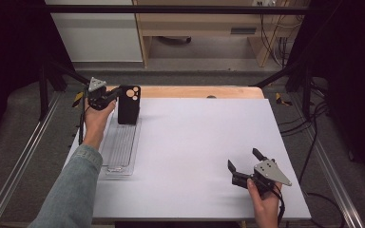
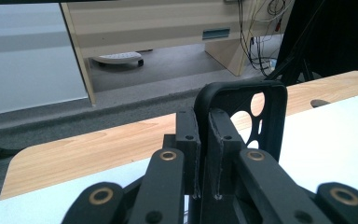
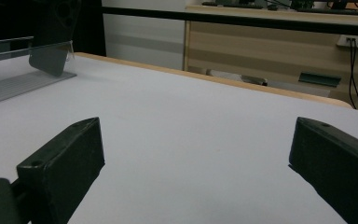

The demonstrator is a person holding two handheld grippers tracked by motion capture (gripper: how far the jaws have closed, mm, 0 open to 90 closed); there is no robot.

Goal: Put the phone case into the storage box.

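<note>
left gripper (image 1: 115,91) jaws clamp phone case (image 1: 129,105); right gripper (image 1: 244,163) jaws apart.

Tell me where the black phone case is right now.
High view, far left: the phone case stands upright over the clear tray's far end, gripped by the left tongs.

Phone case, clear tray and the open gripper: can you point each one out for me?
phone case (image 1: 129,105): high view, middle of its black back.
clear tray (image 1: 119,153): high view, ribbed floor.
right gripper (image 1: 245,158): high view, midway between its open fingertips.
</note>
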